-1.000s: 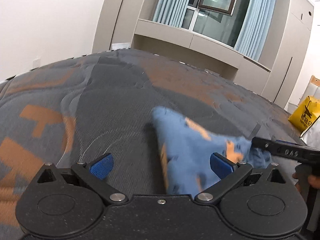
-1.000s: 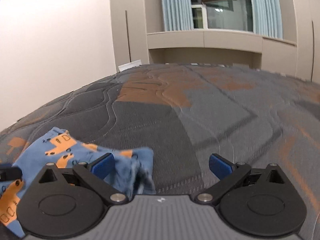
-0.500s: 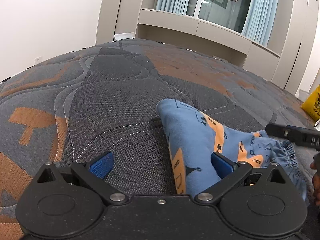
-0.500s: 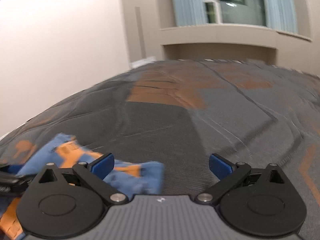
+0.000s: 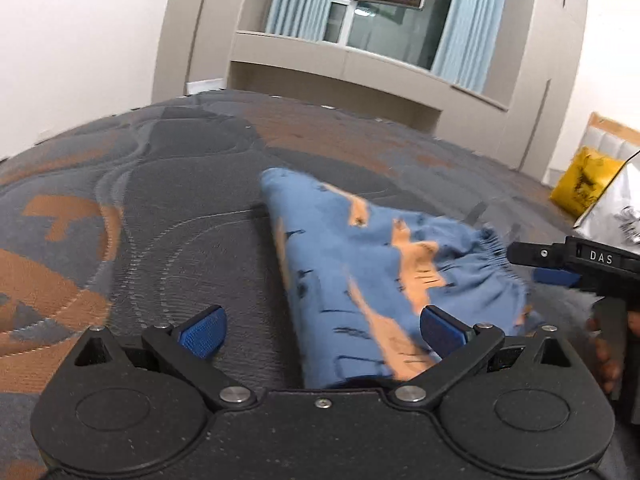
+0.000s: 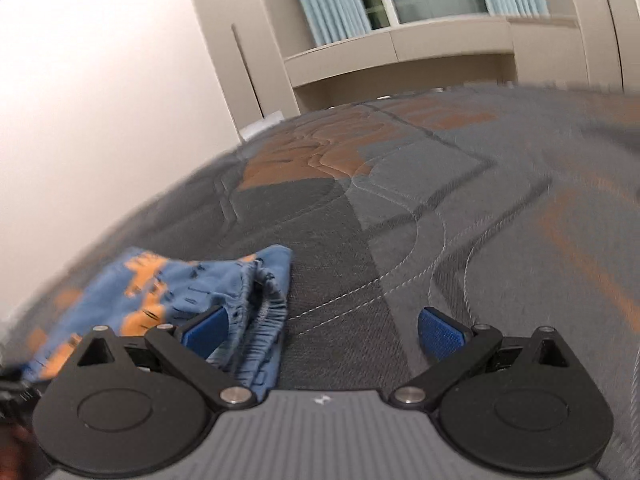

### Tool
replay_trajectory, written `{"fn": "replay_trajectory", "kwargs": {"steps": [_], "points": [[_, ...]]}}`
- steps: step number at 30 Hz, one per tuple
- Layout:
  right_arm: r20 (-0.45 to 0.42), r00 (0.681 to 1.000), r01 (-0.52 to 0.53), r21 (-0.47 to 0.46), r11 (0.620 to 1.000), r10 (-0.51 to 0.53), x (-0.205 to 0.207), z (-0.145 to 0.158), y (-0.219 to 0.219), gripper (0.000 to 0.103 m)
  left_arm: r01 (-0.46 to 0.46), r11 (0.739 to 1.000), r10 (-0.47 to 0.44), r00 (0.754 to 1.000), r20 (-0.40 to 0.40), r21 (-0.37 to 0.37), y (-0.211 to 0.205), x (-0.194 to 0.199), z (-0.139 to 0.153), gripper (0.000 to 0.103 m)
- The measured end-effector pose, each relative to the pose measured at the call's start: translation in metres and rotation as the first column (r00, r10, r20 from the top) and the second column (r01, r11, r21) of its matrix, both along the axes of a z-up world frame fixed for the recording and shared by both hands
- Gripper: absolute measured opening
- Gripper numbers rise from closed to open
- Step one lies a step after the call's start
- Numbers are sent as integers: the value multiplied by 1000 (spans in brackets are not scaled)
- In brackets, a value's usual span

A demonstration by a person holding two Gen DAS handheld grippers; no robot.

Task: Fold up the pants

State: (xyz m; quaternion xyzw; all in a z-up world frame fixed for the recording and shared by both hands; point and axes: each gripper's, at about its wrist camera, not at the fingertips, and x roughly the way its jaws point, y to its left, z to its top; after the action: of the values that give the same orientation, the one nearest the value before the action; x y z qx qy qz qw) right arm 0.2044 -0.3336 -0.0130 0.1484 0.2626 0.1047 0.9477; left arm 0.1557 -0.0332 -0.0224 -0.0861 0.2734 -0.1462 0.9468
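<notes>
The pants (image 5: 360, 264) — small, blue, printed with orange shapes — lie bunched on the grey-and-orange quilted mattress (image 5: 160, 208), folded into a rough wedge whose narrow end points away from the left wrist camera. Their gathered elastic waistband (image 5: 496, 252) is turned to the right in that view, and in the right wrist view the same ruffled band (image 6: 268, 312) sits crumpled at the near left.

The left gripper (image 5: 322, 326) is held low over the mattress, pointing across it toward the window, tilted slightly. Its blue-padded fingers (image 5: 202, 330) stand wide apart and clasp nothing; the near edge of the pants lies between them, closer to the right-hand pad, which overlaps the fabric in the picture — whether it touches the fabric is not clear.

The right gripper (image 6: 322, 334) is also low and roughly level with the bed, its fingers (image 6: 440, 334) spread wide with only bare mattress in the gap. The left pad sits in front of the waistband; actual contact cannot be told. From the left wrist view the right gripper (image 5: 560, 268) appears side-on at the right edge, just beside the waistband, with fingertips of the person's right hand (image 5: 604, 356) wrapped at its handle.

Beyond the bed stand a beige built-in cabinet (image 5: 360, 68), pale blue curtains (image 5: 468, 24) and, far right, a yellow bag (image 5: 580, 186).
</notes>
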Motion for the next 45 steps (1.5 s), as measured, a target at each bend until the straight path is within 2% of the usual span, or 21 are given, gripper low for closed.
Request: {"fn": "replay_trajectory", "kwargs": {"steps": [3, 5, 9, 13, 17, 20, 23, 25, 28, 30, 35, 45], "points": [[30, 995, -98, 90, 991, 95, 2, 4, -7, 103, 4, 997, -5, 1000, -8, -74, 4, 2, 2, 102], [41, 985, -170, 109, 979, 167, 14, 8, -2, 103, 1, 994, -1, 1000, -2, -108, 6, 5, 2, 102], [5, 968, -250, 57, 967, 250, 47, 10, 9, 103, -8, 994, 8, 1000, -5, -106, 5, 11, 0, 102], [-54, 940, -325, 155, 933, 336, 74, -4, 10, 103, 16, 993, -20, 999, -30, -115, 1, 22, -2, 102], [-45, 923, -364, 219, 905, 382, 69, -10, 7, 102, 28, 986, -35, 999, -41, -162, -3, 30, -3, 102], [-43, 925, -358, 238, 903, 378, 64, -12, 6, 102, 26, 982, -35, 999, -42, -189, 0, 30, -6, 102], [-40, 931, -343, 244, 907, 363, 63, -12, 7, 99, 16, 964, -29, 999, -44, -267, 12, 28, -10, 102], [-34, 936, -330, 251, 910, 350, 58, -12, 3, 91, 13, 959, -26, 999, -42, -283, 16, 26, -10, 102], [-36, 944, -309, 261, 915, 329, 54, -13, -1, 81, 10, 970, -20, 999, -41, -241, 10, 22, -7, 102], [-48, 949, -292, 234, 927, 311, 53, -12, 1, 77, 3, 974, -14, 999, -47, -227, 9, 21, -5, 98], [-56, 952, -293, 134, 947, 302, 49, -8, 16, 77, -19, 973, 3, 998, -66, -229, 12, 21, -4, 95], [-58, 954, -284, 136, 949, 294, 45, -7, 16, 70, -48, 977, 32, 996, -80, -210, 13, 15, -1, 85]]}}
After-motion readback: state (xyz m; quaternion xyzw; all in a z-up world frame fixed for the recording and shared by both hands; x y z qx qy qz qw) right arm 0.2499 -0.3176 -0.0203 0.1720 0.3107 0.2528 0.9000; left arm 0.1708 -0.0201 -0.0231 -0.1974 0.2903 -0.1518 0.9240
